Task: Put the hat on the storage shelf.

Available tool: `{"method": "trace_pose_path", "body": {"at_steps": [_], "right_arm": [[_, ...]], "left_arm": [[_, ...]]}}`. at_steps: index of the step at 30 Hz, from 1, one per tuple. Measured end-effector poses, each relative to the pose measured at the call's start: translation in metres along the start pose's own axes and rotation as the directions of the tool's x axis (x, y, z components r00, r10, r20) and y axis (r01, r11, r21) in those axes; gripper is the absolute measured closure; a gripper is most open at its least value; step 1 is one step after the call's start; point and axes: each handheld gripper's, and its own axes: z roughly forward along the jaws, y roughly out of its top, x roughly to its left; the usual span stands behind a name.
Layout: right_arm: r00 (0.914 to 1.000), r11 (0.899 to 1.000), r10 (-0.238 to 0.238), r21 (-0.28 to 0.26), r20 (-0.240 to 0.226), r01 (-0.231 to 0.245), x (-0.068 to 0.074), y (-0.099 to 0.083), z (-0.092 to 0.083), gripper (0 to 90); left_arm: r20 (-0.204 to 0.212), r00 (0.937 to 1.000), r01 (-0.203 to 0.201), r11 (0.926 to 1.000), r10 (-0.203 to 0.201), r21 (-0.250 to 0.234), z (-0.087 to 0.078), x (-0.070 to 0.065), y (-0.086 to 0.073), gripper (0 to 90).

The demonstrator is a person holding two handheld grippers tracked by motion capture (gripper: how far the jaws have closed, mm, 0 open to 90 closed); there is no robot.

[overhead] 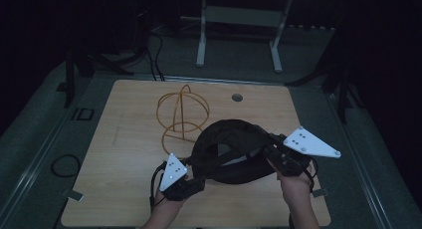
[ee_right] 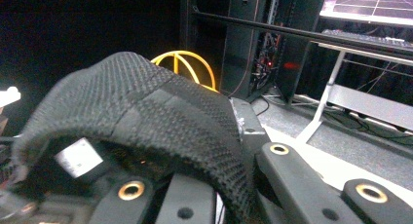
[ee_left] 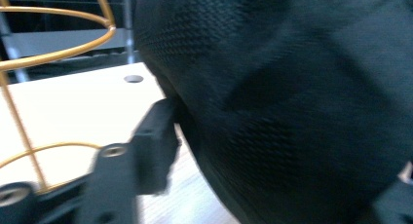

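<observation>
A black mesh cap (overhead: 229, 139) is held over the front of the wooden table (overhead: 124, 154), between my two grippers. My left gripper (overhead: 196, 181) is at the cap's near left rim. In the left gripper view the cap (ee_left: 292, 112) lies between the jaws, and the left fingertip (ee_left: 156, 136) touches the fabric. My right gripper (overhead: 271, 152) is shut on the right rim. In the right gripper view the mesh band (ee_right: 146, 112) runs down between that gripper's (ee_right: 234, 185) jaws, with a white label inside the cap. A gold wire stand (overhead: 181, 114) stands just behind the cap.
A round cable hole (overhead: 237, 97) sits in the table's far edge. A white frame with two legs (overhead: 201, 40) stands on the floor beyond the table, and a cable loop (overhead: 64, 165) lies on the floor at the left. The room around is dark.
</observation>
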Motion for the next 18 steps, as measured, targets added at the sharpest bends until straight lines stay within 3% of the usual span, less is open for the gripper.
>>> {"method": "trace_pose_path", "body": {"at_steps": [4,5,6,9,12,18], "right_arm": [[1.0,1.0,-0.005,0.008,-0.004,0.005,0.003,-0.002,0.002,88.2],[0.9999,1.0,-0.008,0.012,-0.007,0.008,0.004,-0.003,0.003,88.2],[0.9998,1.0,-0.016,0.021,-0.011,0.016,0.007,-0.005,0.004,88.2],[0.9996,0.999,-0.026,0.024,-0.015,0.026,0.011,-0.007,0.004,88.1],[0.9998,0.999,-0.011,0.029,-0.018,0.012,0.009,-0.01,0.003,88.1],[0.9998,0.999,0.012,0.032,-0.015,-0.011,0.007,-0.019,-0.003,87.9]], "left_arm": [[-0.045,0.9989,-0.011,0.9998,0.012,0.018,0.003,0.001,0.0,63.6],[-0.056,0.9982,-0.017,0.9995,0.018,0.026,0.003,0.001,0.0,63.6],[-0.066,0.9976,-0.023,0.9995,0.024,0.021,0.003,0.001,0.0,74.9],[-0.075,0.9969,-0.021,0.9996,0.023,0.016,0.002,0.003,0.004,87.6],[-0.051,0.9987,0.01,0.9998,-0.009,0.015,0.0,0.008,0.01,88.5],[-0.012,0.9999,0.01,0.9999,-0.01,-0.013,-0.005,0.009,0.021,89.0]]}}
